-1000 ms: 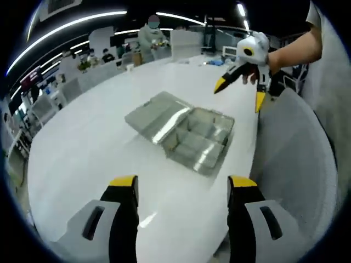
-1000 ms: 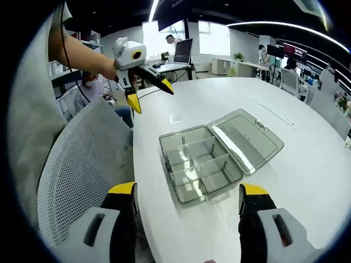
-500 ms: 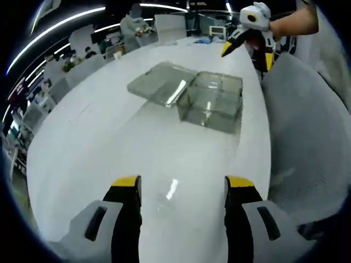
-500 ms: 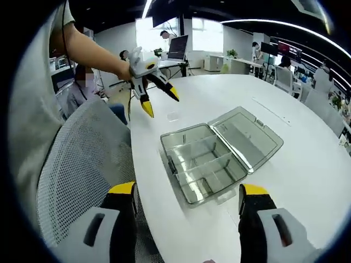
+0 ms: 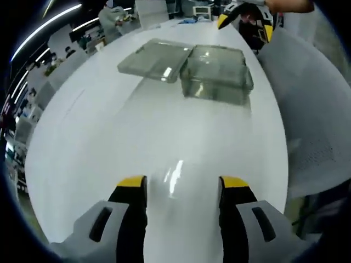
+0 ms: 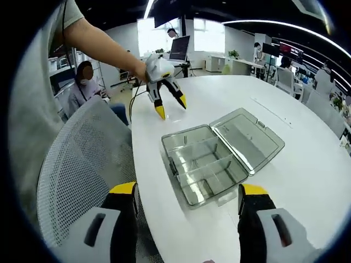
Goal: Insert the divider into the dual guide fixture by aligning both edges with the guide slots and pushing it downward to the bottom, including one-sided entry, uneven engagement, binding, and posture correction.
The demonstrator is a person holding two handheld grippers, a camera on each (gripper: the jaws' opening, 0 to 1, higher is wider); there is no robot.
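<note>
The clear plastic compartment box (image 6: 205,164), which serves as the dual guide fixture, lies on the white table (image 6: 307,181) with its hinged lid (image 6: 248,139) folded flat beside it. In the right gripper view, fixed partitions show inside the box, but whether a removable divider already sits among them cannot be told. In the left gripper view, a small clear flat piece (image 5: 173,176) appears to lie on the table just ahead of the left gripper (image 5: 182,189); judged from its glint alone, it may be the divider, though this is uncertain. The left gripper's jaws stand apart with nothing between them, low over the table and well apart from the box (image 5: 216,71). The right gripper (image 6: 187,198) has its jaws spread wide and empty, near the table edge beside a mesh chair (image 6: 82,170). The left gripper (image 6: 169,105) also shows in the right gripper view, jaws apart, just beyond the box. By this evidence the task stands at its start: no divider is gripped, no edge is aligned with a slot, and pickup, alignment, correction and seating all remain.
</note>
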